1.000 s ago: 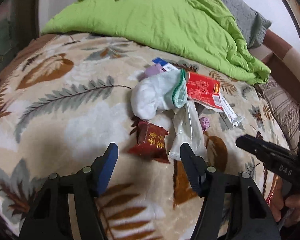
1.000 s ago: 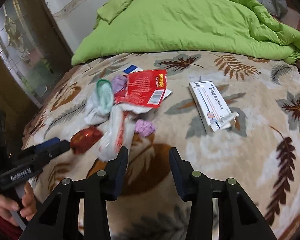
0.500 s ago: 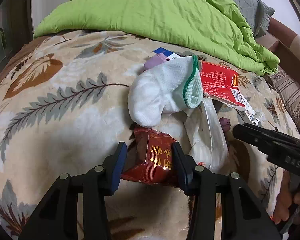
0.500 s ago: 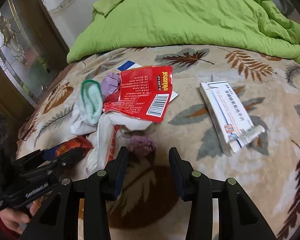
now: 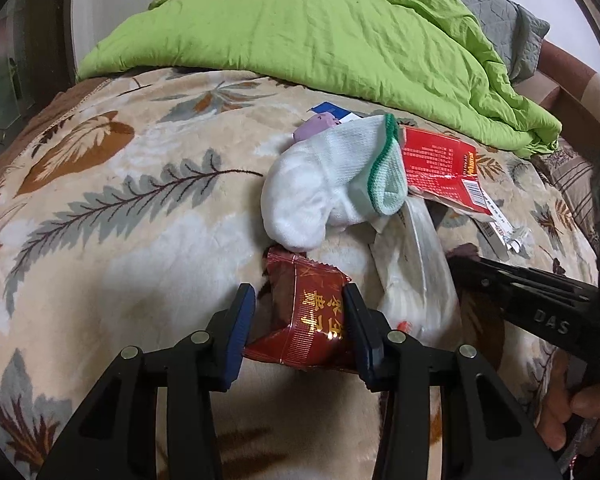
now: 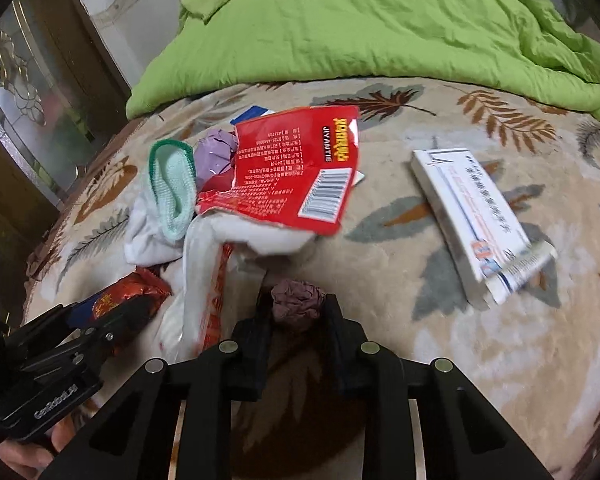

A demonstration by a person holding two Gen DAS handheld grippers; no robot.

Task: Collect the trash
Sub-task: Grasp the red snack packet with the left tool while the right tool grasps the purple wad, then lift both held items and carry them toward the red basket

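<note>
Trash lies in a pile on the leaf-patterned blanket (image 5: 112, 240). My left gripper (image 5: 300, 312) has its fingers on both sides of a dark red snack wrapper (image 5: 304, 312), which also shows in the right wrist view (image 6: 132, 292); the jaws look closed against it. My right gripper (image 6: 298, 312) has its fingers on either side of a crumpled purple wad (image 6: 298, 300), nearly touching it. A red torn packet (image 6: 296, 168), a clear plastic bag (image 5: 412, 276) and a white box (image 6: 472, 216) lie nearby.
A white sock with green cuff (image 5: 332, 184) lies in the pile beside a second purple wad (image 6: 214, 152). A green duvet (image 5: 320, 32) covers the far part of the bed. A glass-panelled door (image 6: 24, 92) stands at left.
Both grippers moved forward and down into the pile. The left jaws narrowed around the red snack wrapper. The right gripper reached the purple wad and now straddles it.
</note>
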